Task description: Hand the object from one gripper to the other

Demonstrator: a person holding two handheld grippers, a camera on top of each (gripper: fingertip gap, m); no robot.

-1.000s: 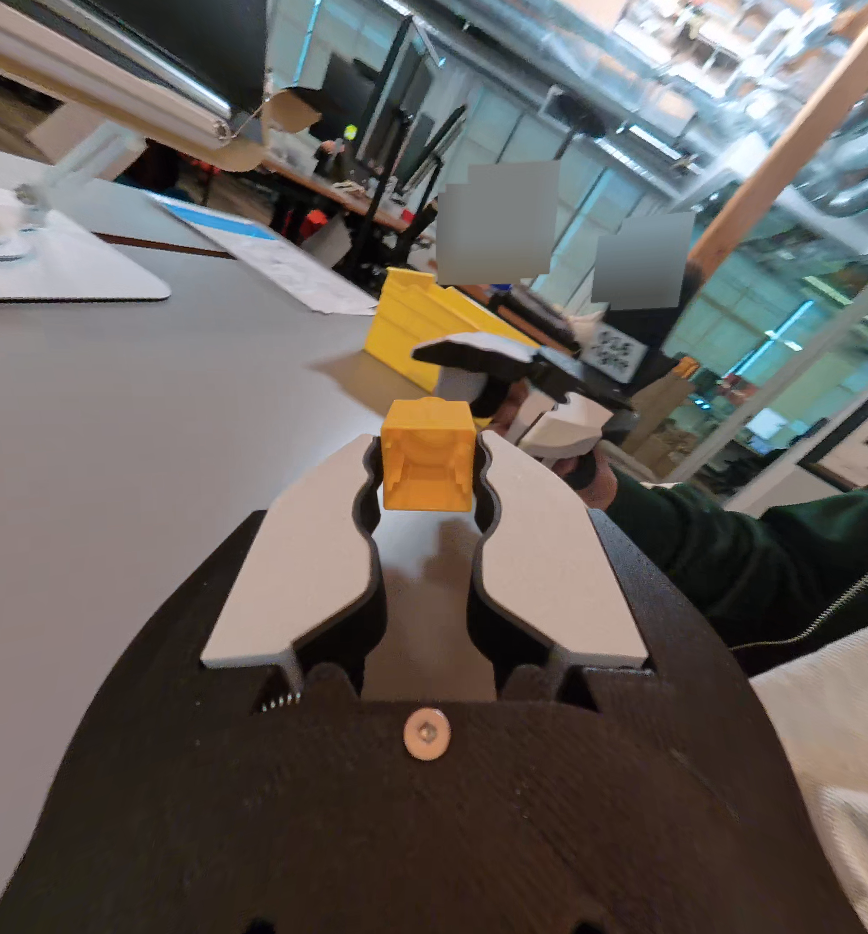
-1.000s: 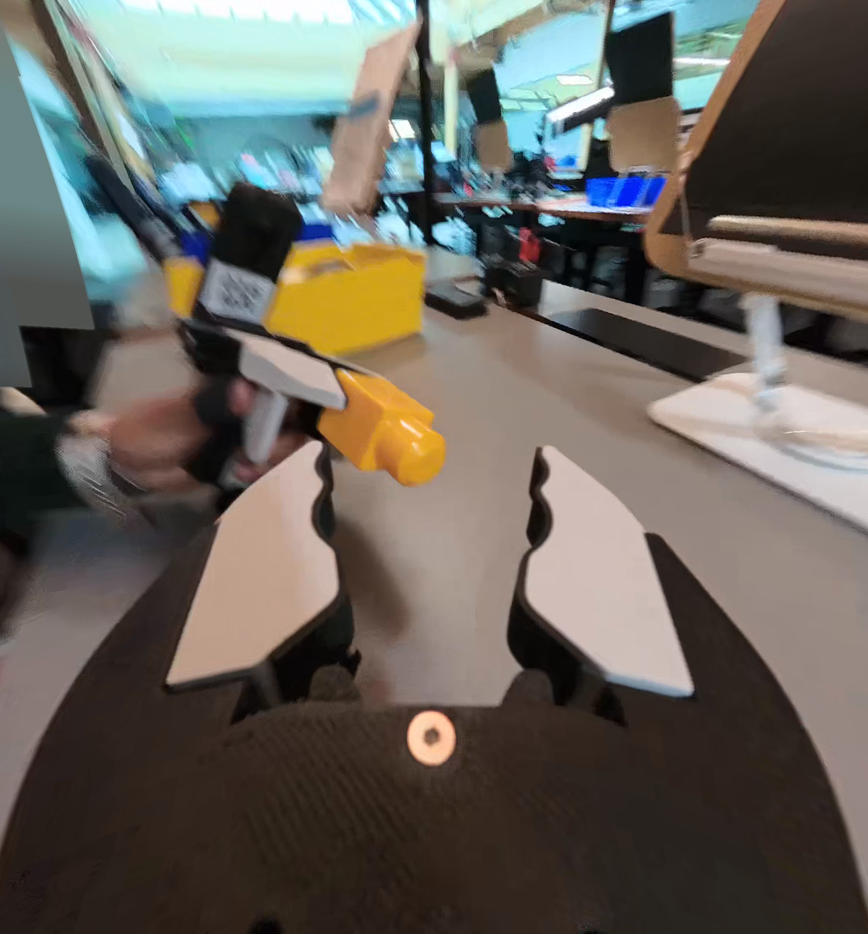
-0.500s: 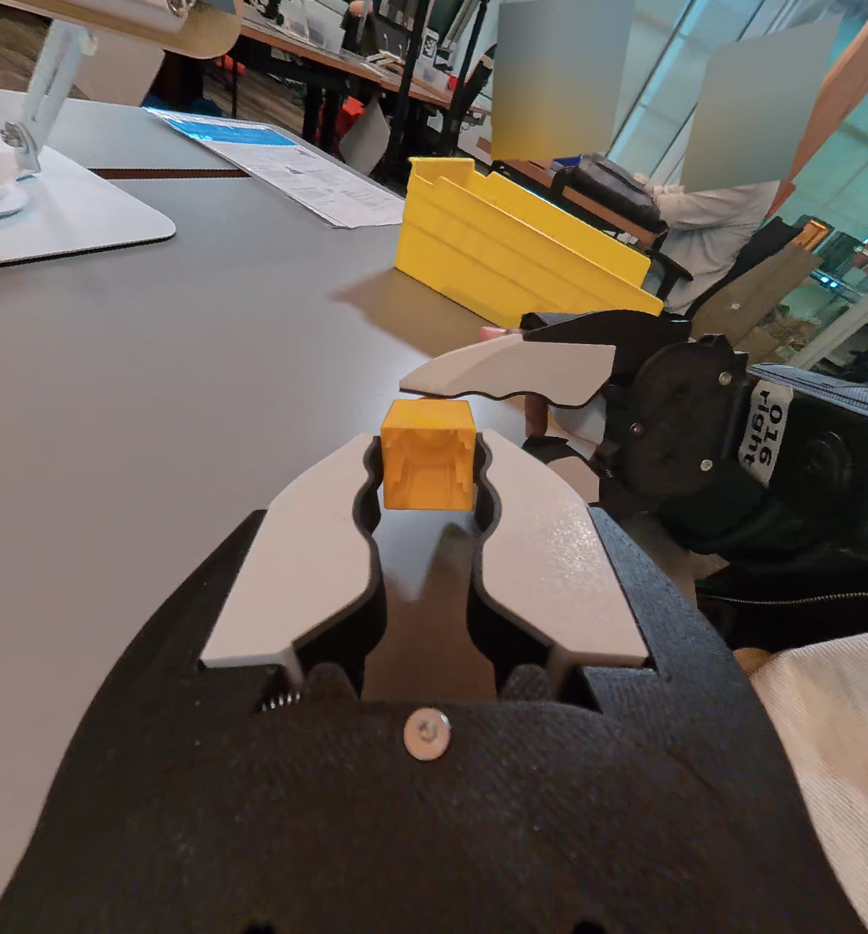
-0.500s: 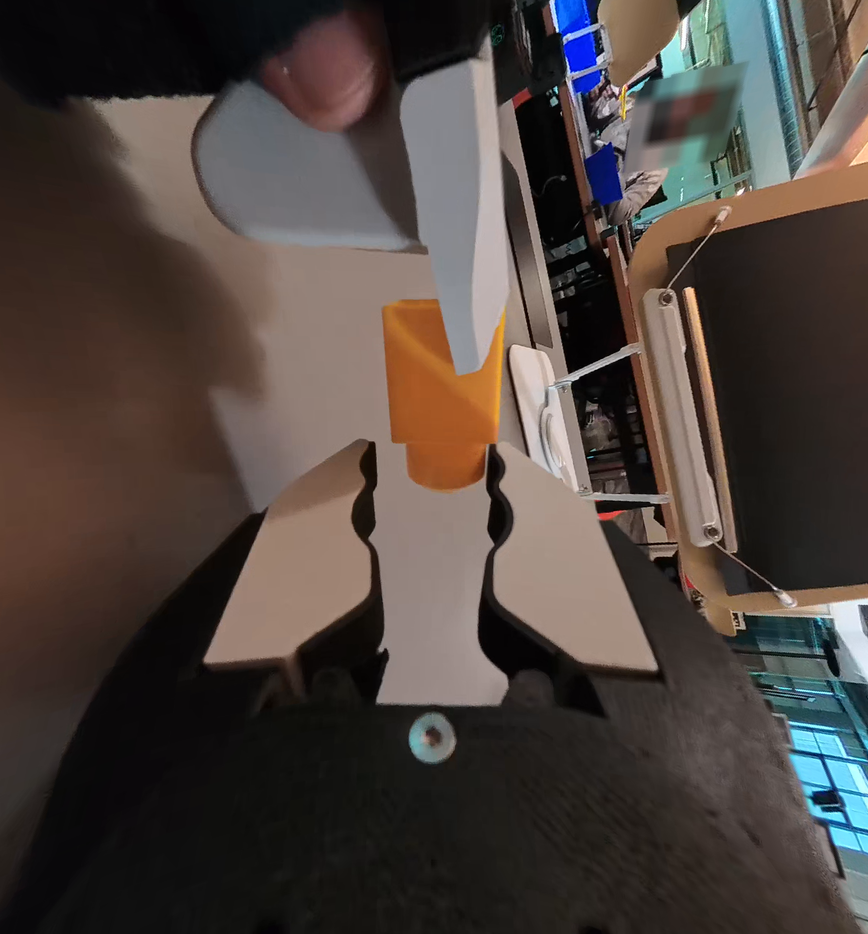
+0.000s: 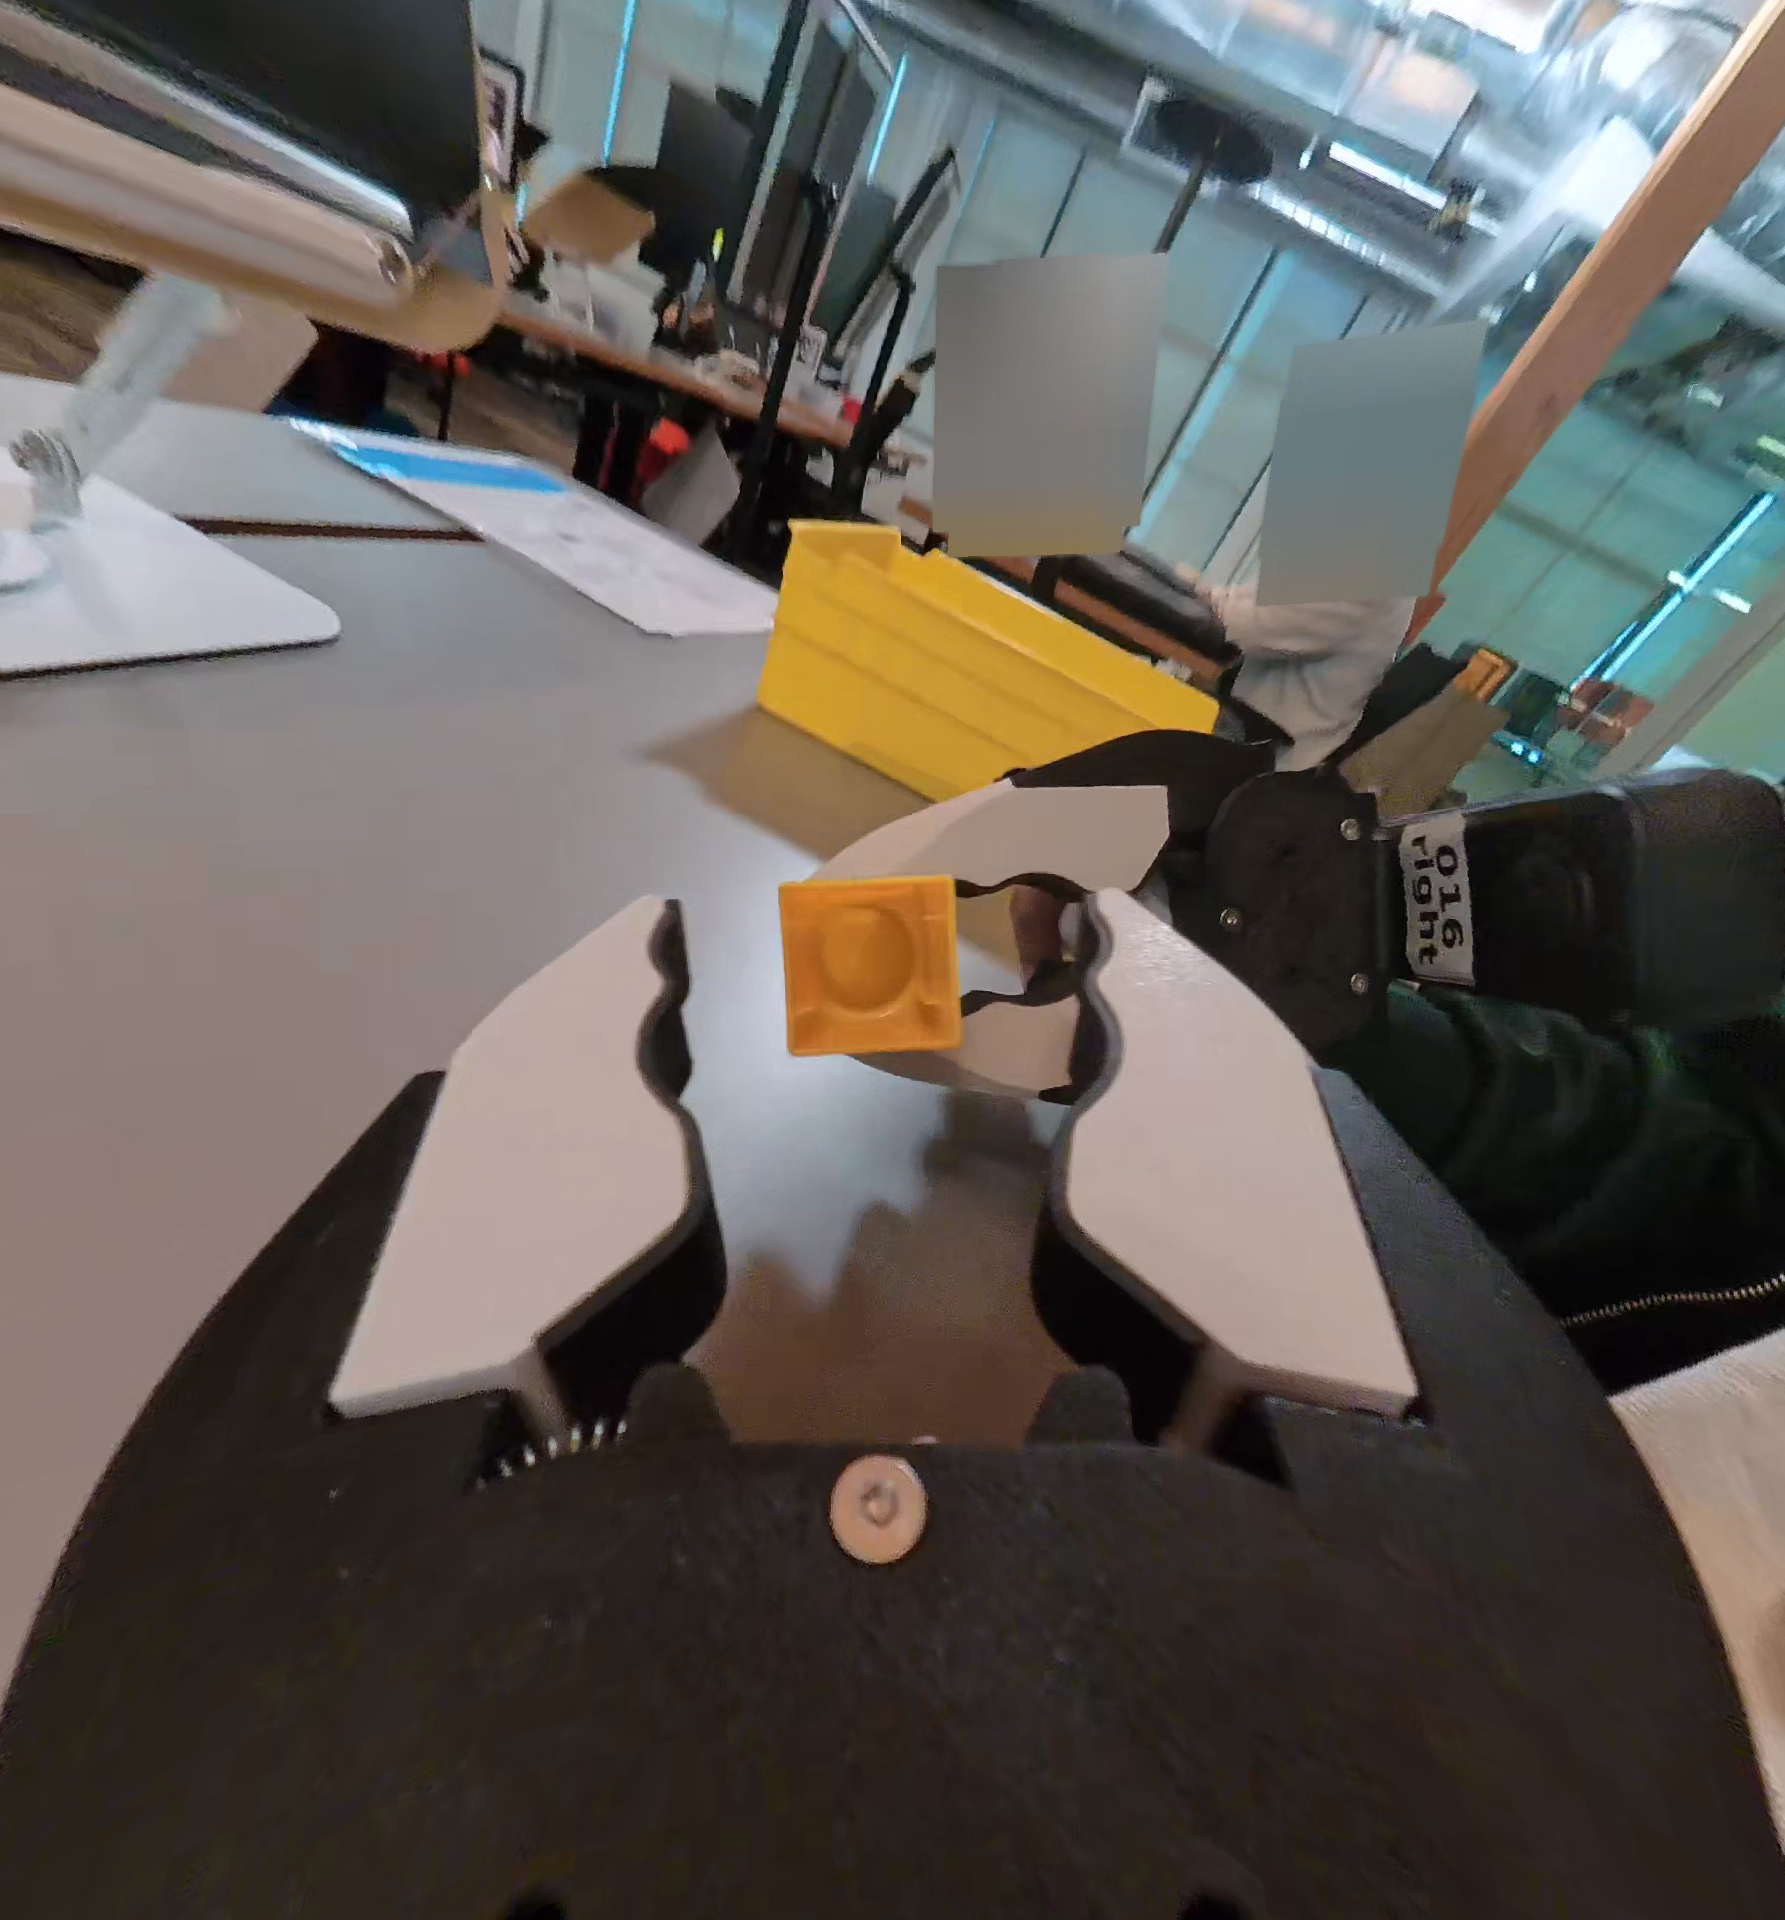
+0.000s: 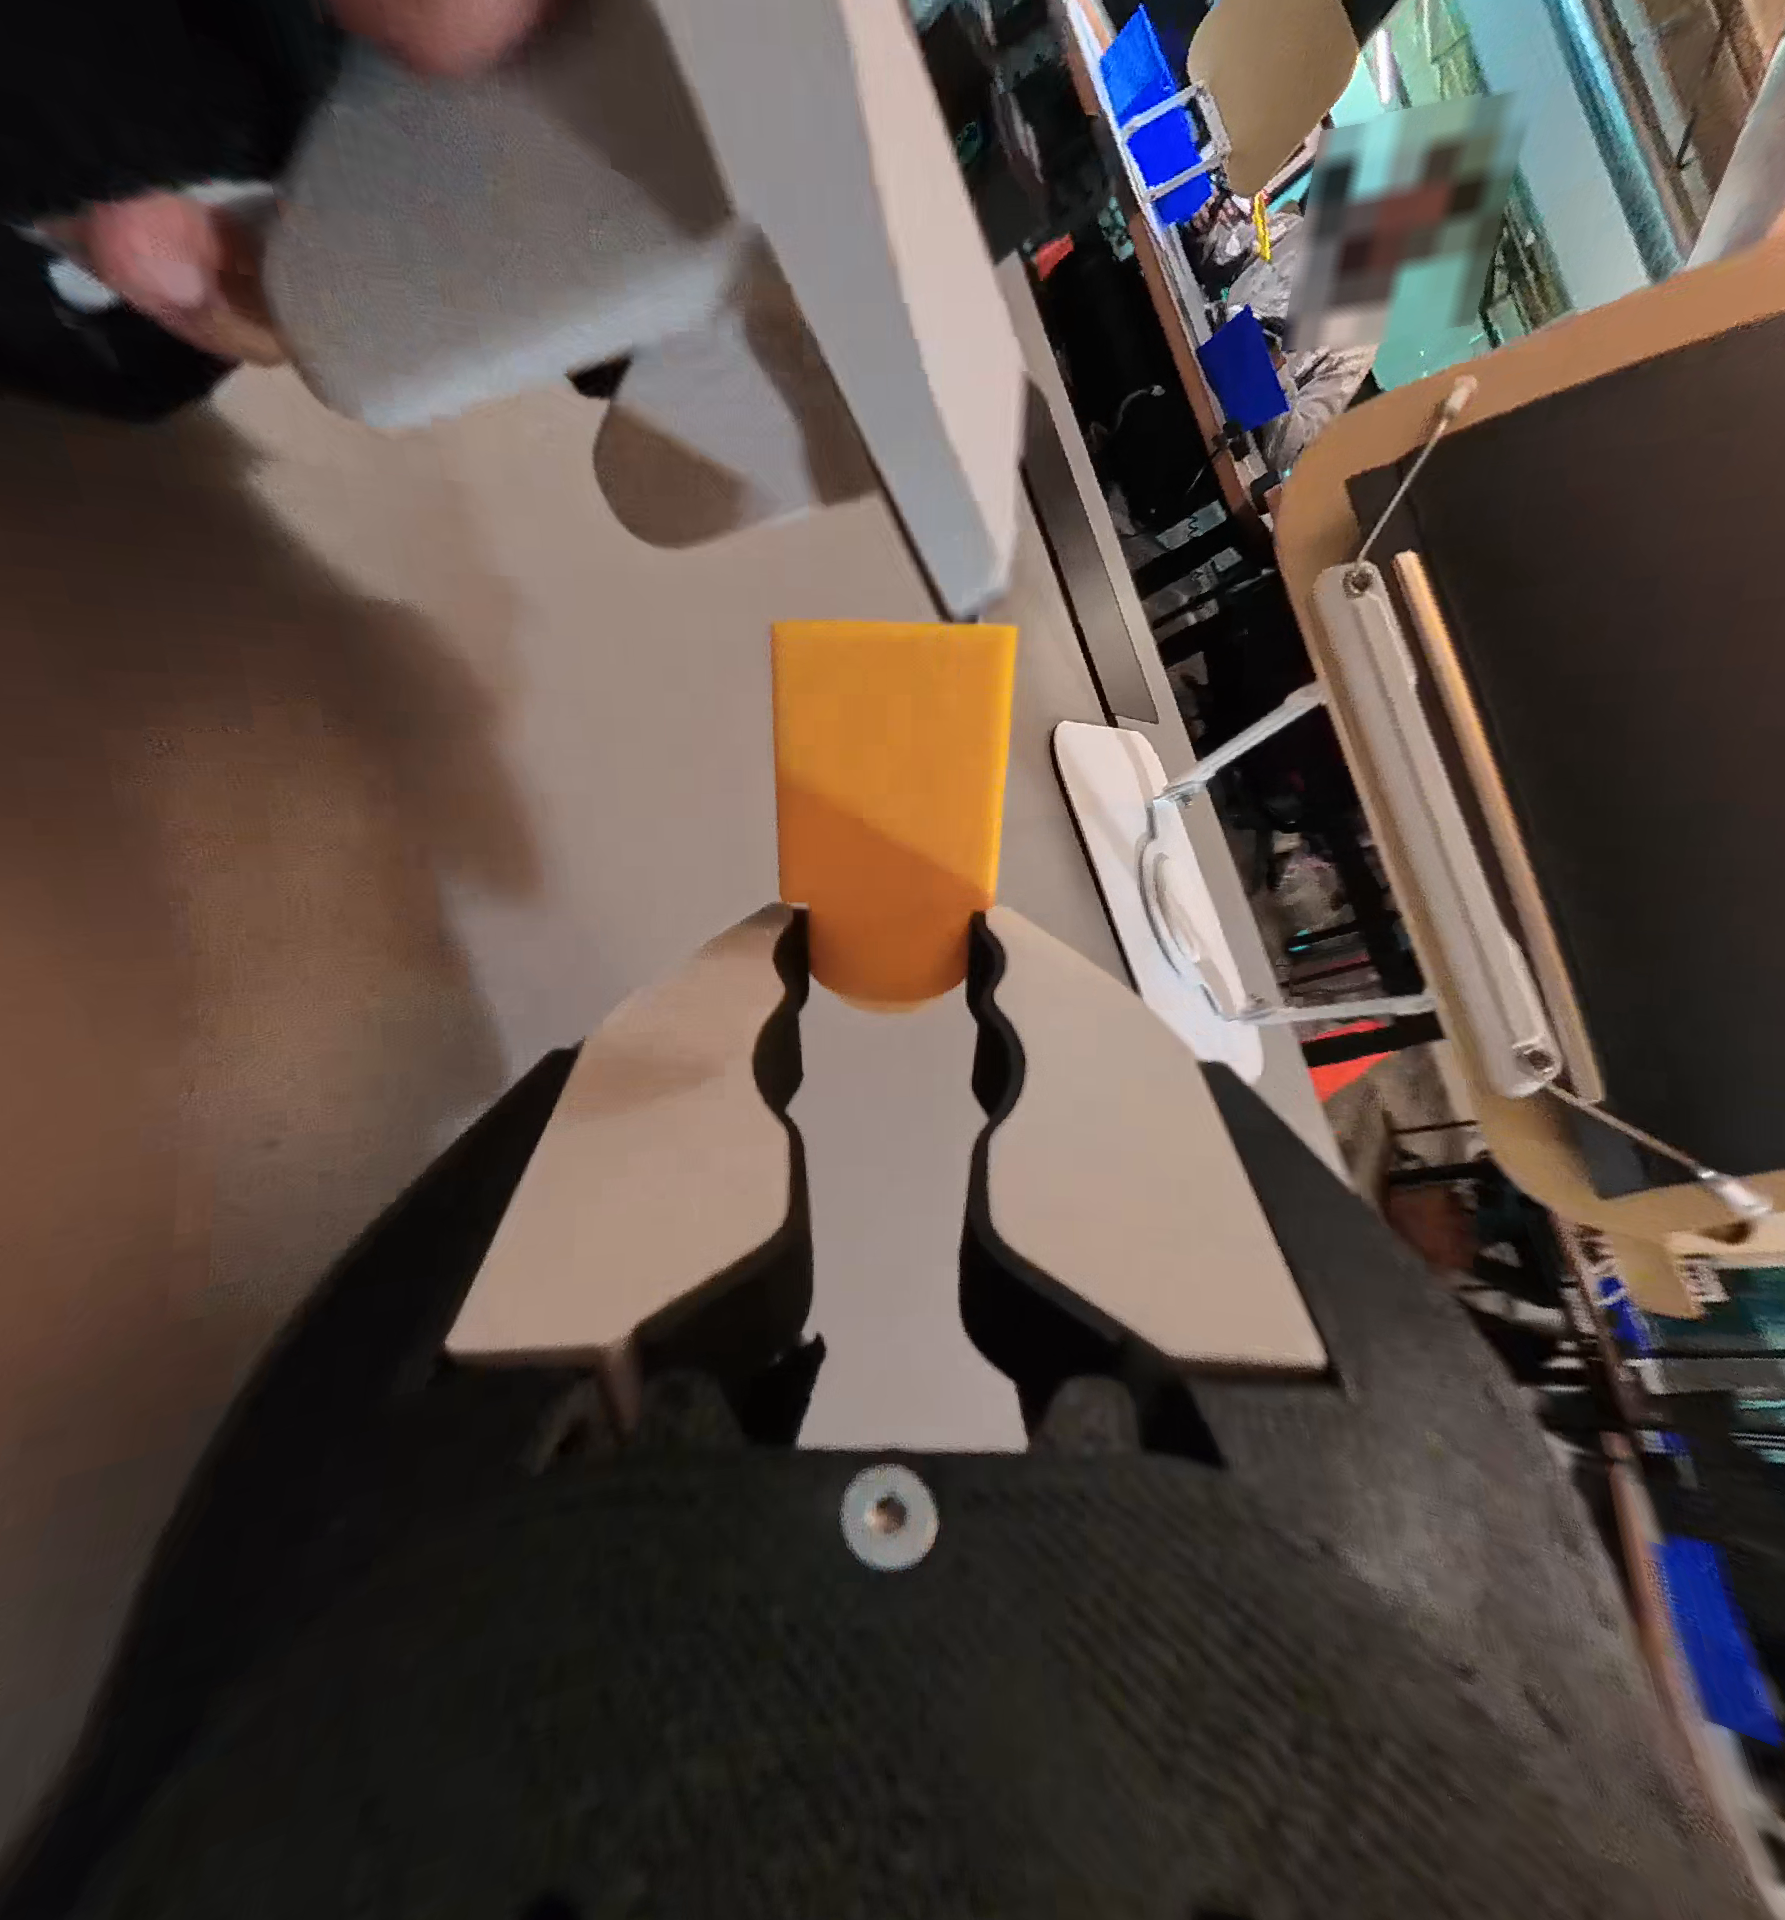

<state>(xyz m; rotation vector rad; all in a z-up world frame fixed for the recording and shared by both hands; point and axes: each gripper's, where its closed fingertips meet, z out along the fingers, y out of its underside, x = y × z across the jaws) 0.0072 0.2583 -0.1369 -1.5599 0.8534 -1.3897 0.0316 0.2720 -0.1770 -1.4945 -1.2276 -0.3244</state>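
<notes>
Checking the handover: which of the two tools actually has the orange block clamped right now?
The right tool: its tips pinch the orange block by its rounded end. The left tool stands open, with clear gaps either side of the block.

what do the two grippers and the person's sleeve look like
Each hand-held gripper, left and right, has a black textured body, two pale grey fingers with wavy black inner edges, and a silver screw at the centre. The right one carries a white label. The sleeve is dark green with a zip.
</notes>
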